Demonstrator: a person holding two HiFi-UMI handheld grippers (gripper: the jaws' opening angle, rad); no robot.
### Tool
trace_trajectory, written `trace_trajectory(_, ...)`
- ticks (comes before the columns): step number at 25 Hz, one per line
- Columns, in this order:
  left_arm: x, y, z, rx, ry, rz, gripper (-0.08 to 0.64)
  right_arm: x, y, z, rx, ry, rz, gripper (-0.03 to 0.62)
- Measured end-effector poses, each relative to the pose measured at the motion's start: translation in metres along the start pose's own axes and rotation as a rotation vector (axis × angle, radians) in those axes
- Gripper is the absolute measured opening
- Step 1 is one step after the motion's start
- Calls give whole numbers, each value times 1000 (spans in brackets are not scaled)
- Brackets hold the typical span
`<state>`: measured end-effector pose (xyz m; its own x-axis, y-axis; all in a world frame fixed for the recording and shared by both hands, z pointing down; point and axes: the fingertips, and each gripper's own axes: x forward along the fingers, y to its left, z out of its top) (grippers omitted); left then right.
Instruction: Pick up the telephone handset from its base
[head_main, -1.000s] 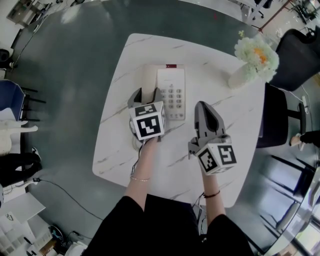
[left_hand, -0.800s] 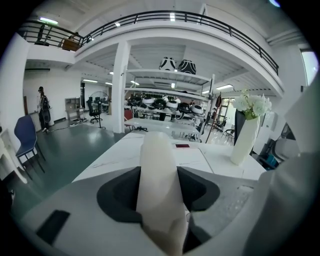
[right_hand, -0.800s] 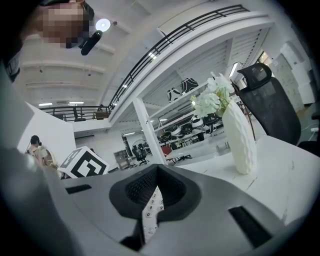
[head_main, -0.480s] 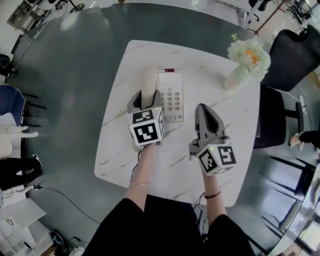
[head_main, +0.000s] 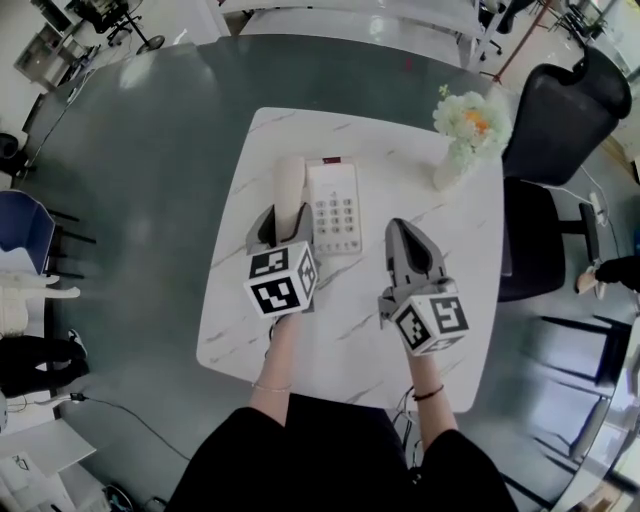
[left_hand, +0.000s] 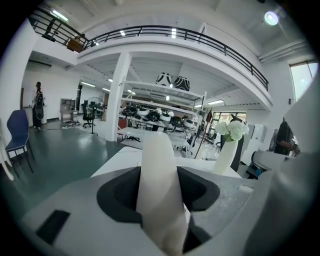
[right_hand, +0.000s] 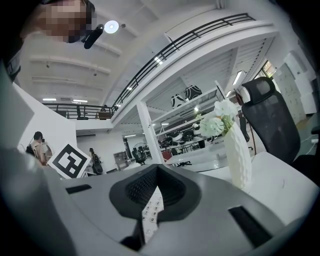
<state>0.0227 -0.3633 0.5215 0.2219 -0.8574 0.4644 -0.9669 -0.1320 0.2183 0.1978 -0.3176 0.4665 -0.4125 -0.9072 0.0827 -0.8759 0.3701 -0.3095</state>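
The cream telephone handset (head_main: 289, 186) is clamped in my left gripper (head_main: 284, 222), its far end sticking out past the jaws over the left side of the white telephone base (head_main: 334, 207). In the left gripper view the handset (left_hand: 158, 155) rises tilted between the two dark pads and fills the gap. My right gripper (head_main: 403, 232) hovers over the table to the right of the base, jaws together and holding nothing. Through the slit under its closed tips (right_hand: 155, 192) I see the base's keypad (right_hand: 149, 216).
A white vase of pale flowers (head_main: 462, 130) stands at the far right corner of the white marble table (head_main: 400, 150). A black office chair (head_main: 560, 110) sits beyond that corner. Grey floor surrounds the table.
My left gripper has lifted with the handset, which now shows longer beyond the jaws beside the base. The right gripper rose a little and stayed shut.
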Motion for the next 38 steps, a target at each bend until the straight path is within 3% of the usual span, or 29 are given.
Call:
trace_trajectory(18, -98, 2, 44, -38, -128, -89, 204, -34, 28, 51, -110, -43, 59, -8)
trace_trajectory(38, -187, 9, 74, -39, -264, -129, 204, -84, 45, 102, -129, -161, 46, -8)
